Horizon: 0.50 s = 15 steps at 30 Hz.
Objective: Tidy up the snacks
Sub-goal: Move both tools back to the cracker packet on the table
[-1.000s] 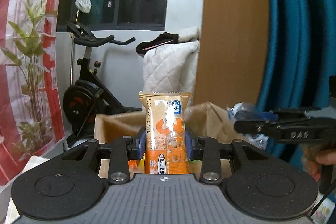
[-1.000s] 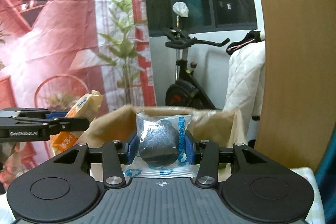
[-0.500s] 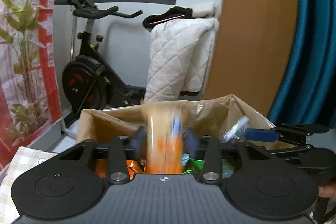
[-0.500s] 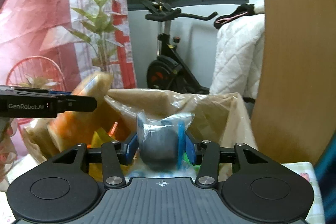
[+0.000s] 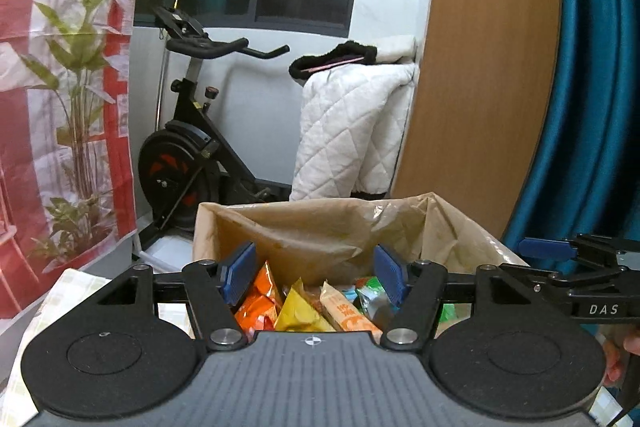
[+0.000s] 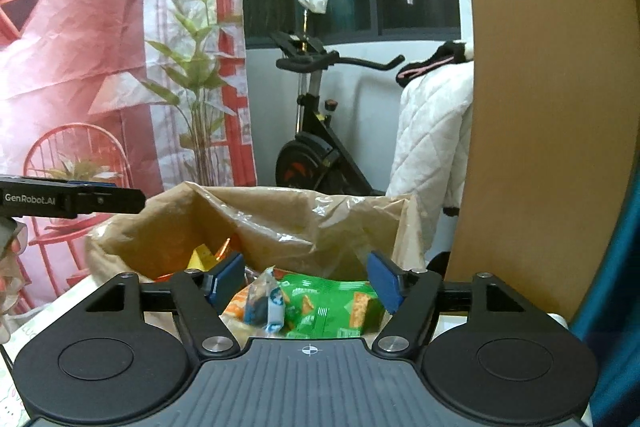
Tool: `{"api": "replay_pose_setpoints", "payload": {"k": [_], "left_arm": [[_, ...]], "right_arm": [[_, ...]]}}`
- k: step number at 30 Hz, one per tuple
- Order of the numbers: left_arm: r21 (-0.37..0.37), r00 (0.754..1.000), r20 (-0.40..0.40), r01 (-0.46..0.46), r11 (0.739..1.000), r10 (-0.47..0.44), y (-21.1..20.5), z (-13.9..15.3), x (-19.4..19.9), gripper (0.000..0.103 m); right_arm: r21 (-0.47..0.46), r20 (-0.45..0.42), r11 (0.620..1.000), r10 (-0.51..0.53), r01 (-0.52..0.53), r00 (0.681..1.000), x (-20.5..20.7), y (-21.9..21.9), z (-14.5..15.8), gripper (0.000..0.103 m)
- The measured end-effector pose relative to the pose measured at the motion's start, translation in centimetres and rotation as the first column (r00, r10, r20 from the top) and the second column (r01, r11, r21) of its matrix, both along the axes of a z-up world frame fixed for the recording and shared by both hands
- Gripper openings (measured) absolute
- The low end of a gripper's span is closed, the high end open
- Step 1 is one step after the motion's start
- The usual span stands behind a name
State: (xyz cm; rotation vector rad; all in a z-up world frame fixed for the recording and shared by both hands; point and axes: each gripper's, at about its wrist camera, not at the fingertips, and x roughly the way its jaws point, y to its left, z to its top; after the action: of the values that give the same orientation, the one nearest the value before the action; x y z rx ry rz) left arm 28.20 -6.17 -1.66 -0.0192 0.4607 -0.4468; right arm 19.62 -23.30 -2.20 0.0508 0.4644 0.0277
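Note:
A brown paper bag [image 5: 320,227] stands open right in front of both grippers; it also shows in the right wrist view [image 6: 256,223]. My left gripper [image 5: 314,273] is open and empty above it. Below lie the orange snack bar [image 5: 346,315], orange packets [image 5: 256,303] and a yellow packet [image 5: 298,313]. My right gripper [image 6: 302,277] is open and empty above the bag. Under it lie the clear-wrapped dark round snack [image 6: 264,305] and a green cracker packet [image 6: 332,305]. The right gripper shows at the right edge of the left wrist view [image 5: 576,267].
An exercise bike [image 5: 188,155] and a white quilted cover [image 5: 348,131] stand behind the bag. A wooden panel [image 5: 480,67] and blue curtain [image 5: 592,87] are to the right, a red printed backdrop [image 6: 100,67] to the left. A patterned tablecloth [image 5: 72,291] lies underneath.
Both grippers moved over the bag and opened. The orange snack bar and the clear-wrapped dark snack dropped into the bag.

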Motion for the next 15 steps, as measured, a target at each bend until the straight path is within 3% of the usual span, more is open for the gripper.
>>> {"api": "replay_pose_setpoints", "payload": {"k": [3,7,15], "left_arm": [[-0.009,1.000,0.003,0.003,1.000,-0.003,0.7,-0.2,-1.9,0.067],[-0.016,1.000,-0.002,-0.008,1.000,0.008,1.5,-0.6,-4.0,0.067],[-0.020,1.000,-0.019,-0.004,1.000,0.004,0.9,-2.4,-6.5,0.067]], "right_arm": [[-0.036,0.012,0.999,0.006,-0.005,1.000,-1.9,0.4,0.2,0.067],[-0.002,0.018,1.000,0.002,-0.002,1.000,-4.2,0.4,-0.4,0.067],[0.049,-0.067,0.999,-0.013,0.016,0.998,-5.9,0.2,-3.5,0.066]]}}
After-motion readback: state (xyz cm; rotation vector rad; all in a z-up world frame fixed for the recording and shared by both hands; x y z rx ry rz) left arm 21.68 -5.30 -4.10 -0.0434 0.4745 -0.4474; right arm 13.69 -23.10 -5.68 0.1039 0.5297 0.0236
